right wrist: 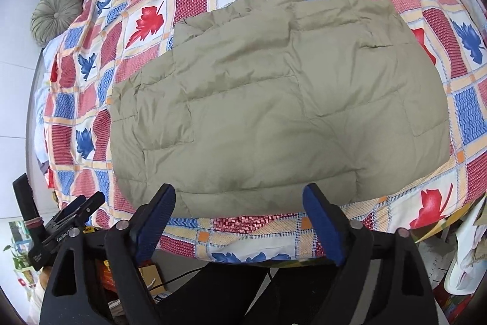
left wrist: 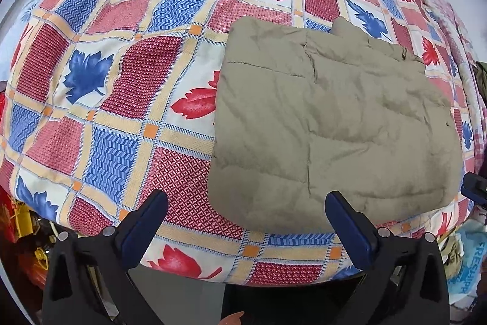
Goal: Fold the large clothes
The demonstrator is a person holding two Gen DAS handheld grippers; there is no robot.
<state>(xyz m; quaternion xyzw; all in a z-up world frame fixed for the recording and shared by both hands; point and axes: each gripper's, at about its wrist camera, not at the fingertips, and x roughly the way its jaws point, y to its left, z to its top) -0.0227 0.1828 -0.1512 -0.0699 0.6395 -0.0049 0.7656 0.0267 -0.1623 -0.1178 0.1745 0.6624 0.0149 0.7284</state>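
Left gripper (left wrist: 246, 200): jaws spread wide, nothing between them, blue pads hanging above the near edge of the bed. Its right fingertip (left wrist: 334, 198) sits over the near hem of the jacket (left wrist: 334, 127); left fingertip over bare bedspread (left wrist: 121, 111) only.

Right gripper (right wrist: 239, 194): also open, nothing pinched, both blue pads clear of the fabric, hovering over the jacket's near hem. No contact that I can see on either side.

In the right wrist view, at 8 o'clock from the right gripper, the black body of the left gripper shows with a printed label, partly cut off. In the left wrist view a blue-black bit of the other gripper pokes in at 3 o'clock, at the frame edge.

Below both grippers: dark trouser legs of the person (right wrist: 231, 288) standing at the bed edge.

Jacket: olive-khaki quilted puffer, folded into a rough rectangle, lying flat on the bedspread close to the near edge. Collar end points to 12 o'clock, slightly bunched. Surface wrinkled; quilt seams visible.

Bedspread: patchwork print, red and blue squares, red and blue leaves, cream bands, covering the whole bed.

Farther out at 10 o'clock in the right view: round green pleated cushion (right wrist: 56, 15) at the bed's edge, grey fabric behind it.
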